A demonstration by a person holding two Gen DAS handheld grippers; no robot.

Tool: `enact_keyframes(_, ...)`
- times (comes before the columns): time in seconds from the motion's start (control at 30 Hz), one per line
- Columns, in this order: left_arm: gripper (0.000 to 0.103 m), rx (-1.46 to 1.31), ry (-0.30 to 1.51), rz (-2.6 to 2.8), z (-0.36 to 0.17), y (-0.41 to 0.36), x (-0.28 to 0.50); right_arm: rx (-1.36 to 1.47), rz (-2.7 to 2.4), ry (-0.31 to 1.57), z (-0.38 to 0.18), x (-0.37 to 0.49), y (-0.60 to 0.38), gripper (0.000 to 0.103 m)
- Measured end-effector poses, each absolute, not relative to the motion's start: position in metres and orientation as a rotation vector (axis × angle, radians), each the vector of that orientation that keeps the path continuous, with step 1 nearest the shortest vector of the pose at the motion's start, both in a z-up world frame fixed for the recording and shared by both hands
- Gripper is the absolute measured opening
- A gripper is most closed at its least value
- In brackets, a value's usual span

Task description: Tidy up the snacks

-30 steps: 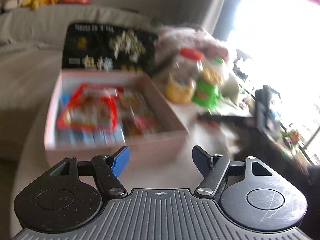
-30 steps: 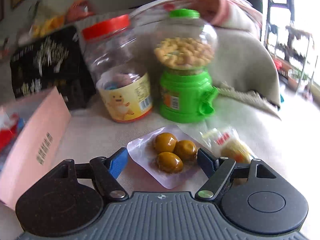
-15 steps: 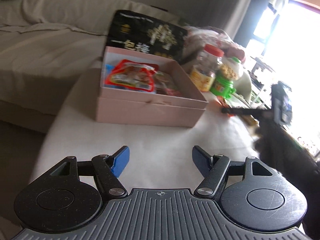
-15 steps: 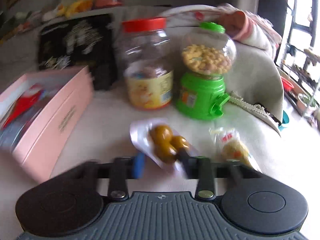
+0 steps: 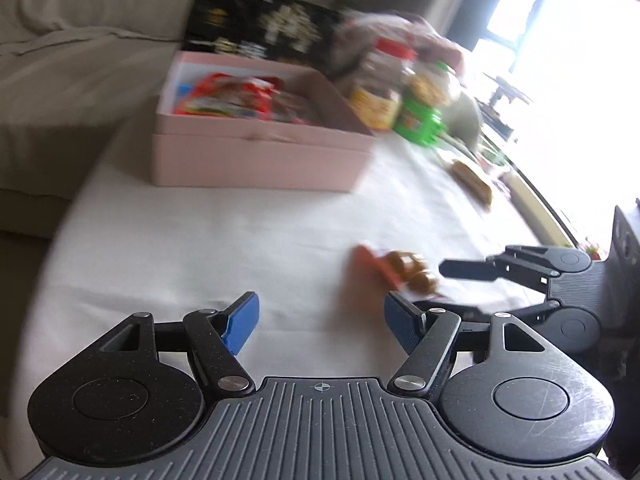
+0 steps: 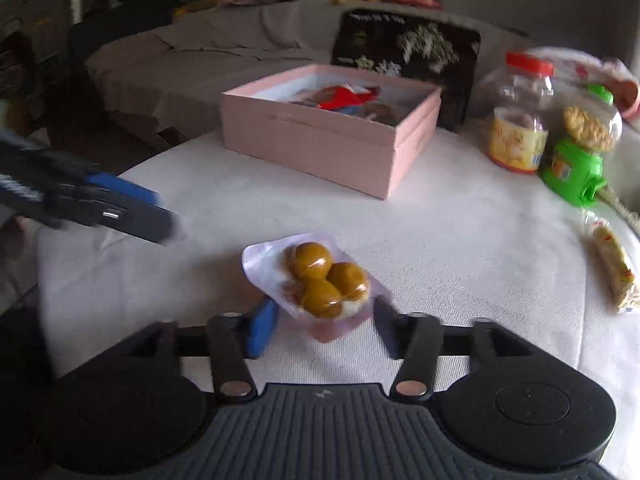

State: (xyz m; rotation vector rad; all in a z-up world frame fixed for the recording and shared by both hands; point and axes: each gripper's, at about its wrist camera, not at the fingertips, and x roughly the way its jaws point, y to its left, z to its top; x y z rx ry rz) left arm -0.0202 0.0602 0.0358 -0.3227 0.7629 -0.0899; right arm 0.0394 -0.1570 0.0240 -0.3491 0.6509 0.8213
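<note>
One pink box [image 6: 320, 148], open, near the worktop's [image 6: 460, 240] far edge. One black box [image 6: 408, 48] behind it. Two jars at the far right: one red-lidded [image 6: 518, 120], one green dispenser [image 6: 576, 152]. Two loose packets: one with three brown balls [image 6: 320, 280], one yellowish [image 6: 612, 268] at the right edge. Two tongs: left [image 5: 320, 320], right [image 6: 324, 328].
</note>
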Motion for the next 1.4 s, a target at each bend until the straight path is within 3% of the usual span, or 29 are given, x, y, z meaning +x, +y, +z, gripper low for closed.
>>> enact_keyframes(0.07, 0.075, -0.294, 0.777, -0.124, 0.033, 0.045, -0.010, -0.332, 0.806, 0.643, 0.027, 0.038, -0.169, 0.069)
enact_keyframes(0.33, 0.075, -0.122, 0.758, -0.161, 0.028, -0.015, 0.032, -0.270, 0.654, 0.569, 0.041, 0.060, -0.228, 0.073)
enact_keyframes(0.4, 0.062, -0.047, 0.769, -0.141, 0.023, -0.029, 0.040, -0.268, 0.534, 0.527, 0.044, 0.077, -0.239, 0.075)
enact_keyframes(0.47, 0.058, -0.011, 0.774, -0.147, 0.018, -0.036, 0.044, -0.259, 0.426, 0.515, 0.045, 0.106, -0.247, 0.081)
enact_keyframes(0.73, 0.061, 0.031, 0.767, -0.146, 0.015, -0.039, 0.043, -0.032, 0.209, 0.741, 0.014, 0.244, -0.274, 0.082)
enact_keyframes(0.8, 0.060, 0.039, 0.761, -0.146, 0.014, -0.040, 0.043, -0.019, 0.193, 0.731, 0.008, 0.250, -0.274, 0.077)
enact_keyframes(0.93, 0.060, 0.084, 0.739, -0.153, 0.010, -0.044, 0.041, -0.144, 0.208, 0.713, 0.011, 0.231, -0.258, 0.031)
enact_keyframes(1.4, 0.059, 0.051, 0.719, -0.086, 0.011, 0.003, 0.011, -0.183, 0.511, 0.725, 0.035, 0.112, -0.190, 0.030)
